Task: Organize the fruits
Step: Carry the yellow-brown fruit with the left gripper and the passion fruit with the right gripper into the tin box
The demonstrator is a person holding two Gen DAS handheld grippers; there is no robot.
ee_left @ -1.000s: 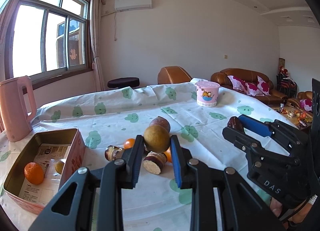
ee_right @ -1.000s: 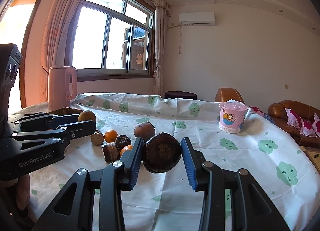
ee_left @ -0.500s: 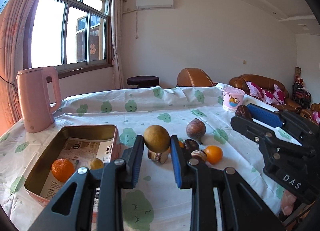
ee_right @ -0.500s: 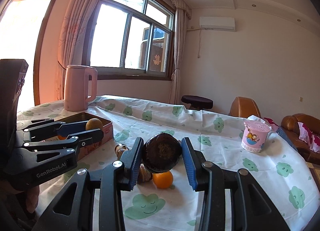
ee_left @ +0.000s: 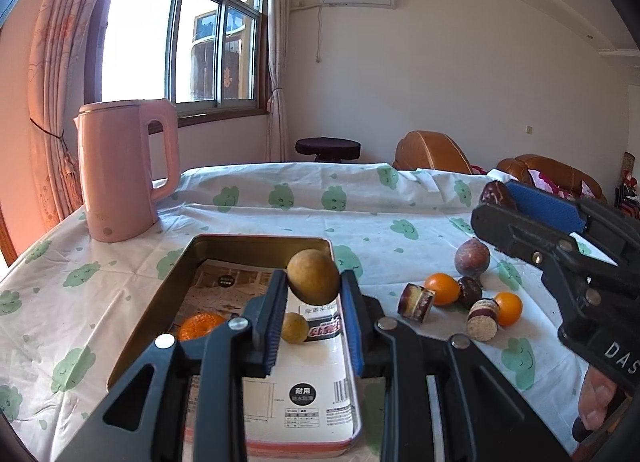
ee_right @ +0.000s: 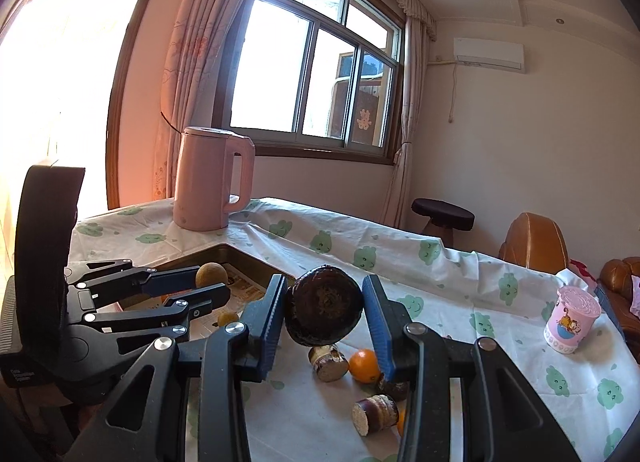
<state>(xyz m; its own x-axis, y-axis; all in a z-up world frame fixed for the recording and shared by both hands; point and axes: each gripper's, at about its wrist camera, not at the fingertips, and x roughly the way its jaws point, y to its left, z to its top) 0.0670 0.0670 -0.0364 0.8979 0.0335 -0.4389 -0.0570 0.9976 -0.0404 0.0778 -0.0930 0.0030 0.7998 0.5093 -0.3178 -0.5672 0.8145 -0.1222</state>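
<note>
At the counter's far left corner stands a tall pink plastic kettle [ee_left: 127, 170] on the white cloth with green cloud prints [ee_left: 280, 198]. Just right of it, toward the near edge, lies a rectangular gold metal tin lined with printed paper [ee_left: 160, 298], holding a round orange tangerine [ee_left: 200, 325] and a small yellow-brown round fruit [ee_left: 295, 327]. The left gripper [ee_left: 313, 282] hangs over the tin's middle, its blue-padded fingers closed on a larger tan round fruit [ee_left: 313, 276] held clear of the lining. Right of the tin, loose on the cloth, sit a cut purple-skinned stub with pale flesh [ee_left: 416, 302], two small oranges [ee_left: 442, 289], a dark round fruit [ee_left: 470, 292], a second cut stub [ee_left: 483, 319] and a mottled purple pointed fruit [ee_left: 472, 257]. The right gripper [ee_right: 325, 312] hovers above these pieces, near the tin's right wall, clamped on a dark brown rough-skinned round fruit [ee_right: 324, 310]. Near the far right edge stands a pink cartoon-printed cup [ee_right: 571, 320].
</note>
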